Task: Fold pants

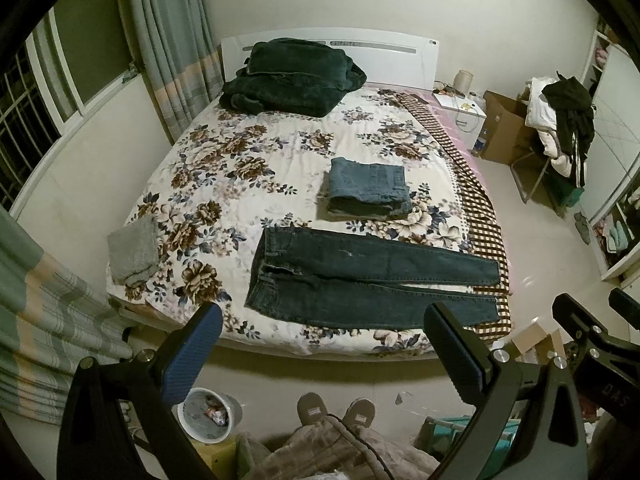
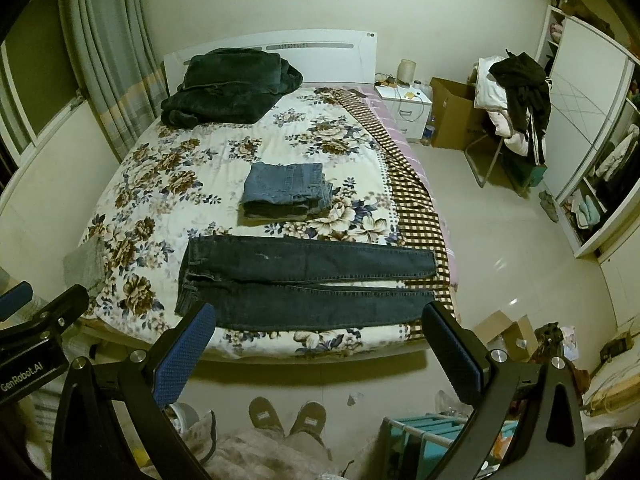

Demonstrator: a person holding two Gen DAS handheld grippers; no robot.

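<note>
Both grippers (image 1: 324, 344) (image 2: 320, 344) gape above one flat jeans (image 1: 360, 280), one folded stack (image 1: 368, 186).

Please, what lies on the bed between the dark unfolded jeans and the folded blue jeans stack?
Nothing: only bare floral bedspread separates the dark jeans from the folded stack, shown in both wrist views.

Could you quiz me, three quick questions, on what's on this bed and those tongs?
1. True or false: the dark jeans lie unfolded along the bed's near edge.
2. What sits just beyond them? A) folded jeans B) a pillow C) a book
3. Fill in: both the left tongs and right tongs are ____ and empty.

Key: 1 true; 2 A, the folded jeans; 3 open.
</note>
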